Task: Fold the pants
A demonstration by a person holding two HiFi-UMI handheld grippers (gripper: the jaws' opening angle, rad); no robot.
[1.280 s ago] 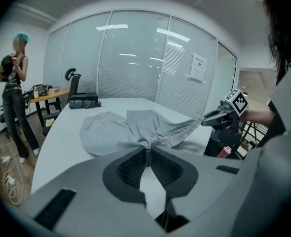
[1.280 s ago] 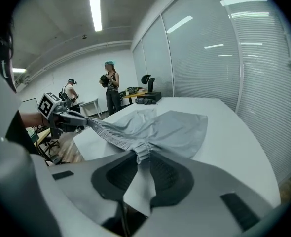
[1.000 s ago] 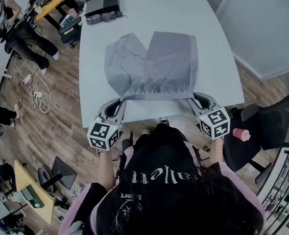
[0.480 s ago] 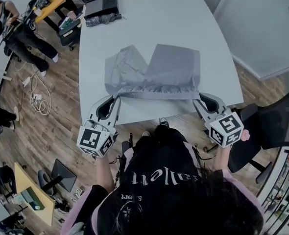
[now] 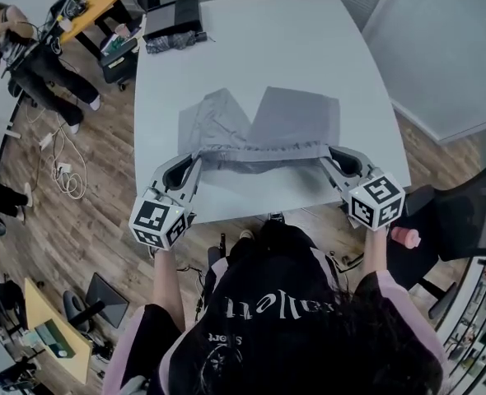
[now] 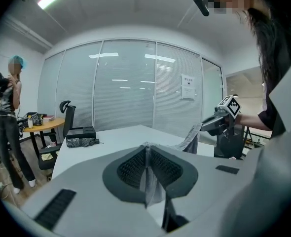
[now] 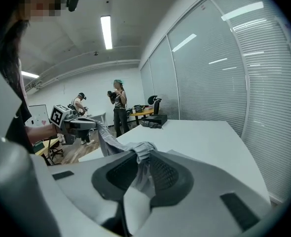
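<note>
Pants (image 5: pixel 292 122) waistband clamped by L tool (image 5: pixel 195 164), R tool (image 5: pixel 325 156), near table's (image 5: pixel 251 48) front edge.

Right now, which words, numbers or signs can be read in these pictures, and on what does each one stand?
No text is clearly readable.
Black shirt: white letters, upside down, too unclear to quote.
Paper on the glass wall: too small.
Marker cubes: black square patterns only, no words.

White lettering (image 5: pixel 264 304) on my black shirt (image 5: pixel 309 348) is too warped to read. A notice (image 6: pixel 187 87) on the glass wall (image 6: pixel 126 83) has print too small. My left hand-held gripper (image 5: pixel 197 163) and right hand-held gripper (image 5: pixel 324 157) bear only square coded markers (image 5: pixel 157 223).
</note>
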